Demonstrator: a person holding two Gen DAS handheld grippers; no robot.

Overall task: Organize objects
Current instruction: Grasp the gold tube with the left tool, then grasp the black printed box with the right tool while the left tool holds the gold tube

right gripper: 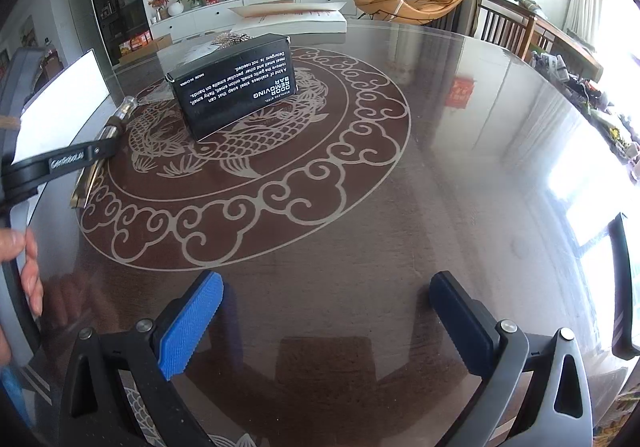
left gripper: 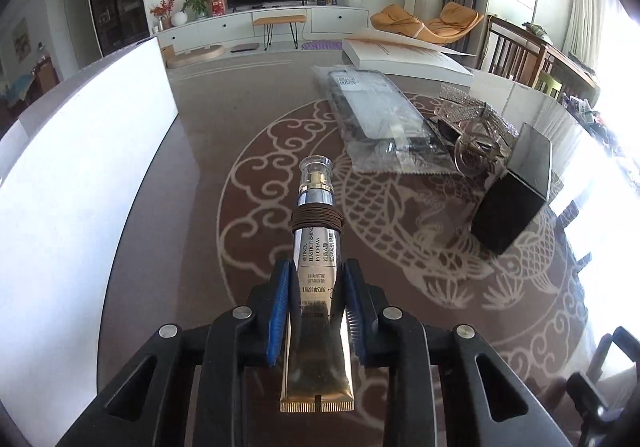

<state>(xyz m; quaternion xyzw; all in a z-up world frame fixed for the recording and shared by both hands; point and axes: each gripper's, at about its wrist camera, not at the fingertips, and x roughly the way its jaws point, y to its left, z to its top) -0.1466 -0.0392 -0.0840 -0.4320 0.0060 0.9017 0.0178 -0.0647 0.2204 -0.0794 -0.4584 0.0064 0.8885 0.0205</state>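
My left gripper (left gripper: 316, 267) is shut on a gold and silver eye cream tube (left gripper: 316, 247) with a clear cap, held just above the glass table. It also shows in the right wrist view (right gripper: 120, 117), gripped by the left gripper's black arm (right gripper: 64, 161). A black odor-removing-bar box (right gripper: 236, 87) lies on the table centre, also in the left wrist view (left gripper: 512, 199). My right gripper (right gripper: 326, 287) is open and empty over the near table. A clear plastic packet (left gripper: 384, 119) and a sparkly belt with sunglasses (left gripper: 472, 127) lie further back.
A white open bin (left gripper: 80, 151) stands at the left, also in the right wrist view (right gripper: 60, 103). A flat white box (left gripper: 404, 55) lies at the far edge. The round glass table (right gripper: 440, 151) carries a fish pattern. Chairs stand at the right.
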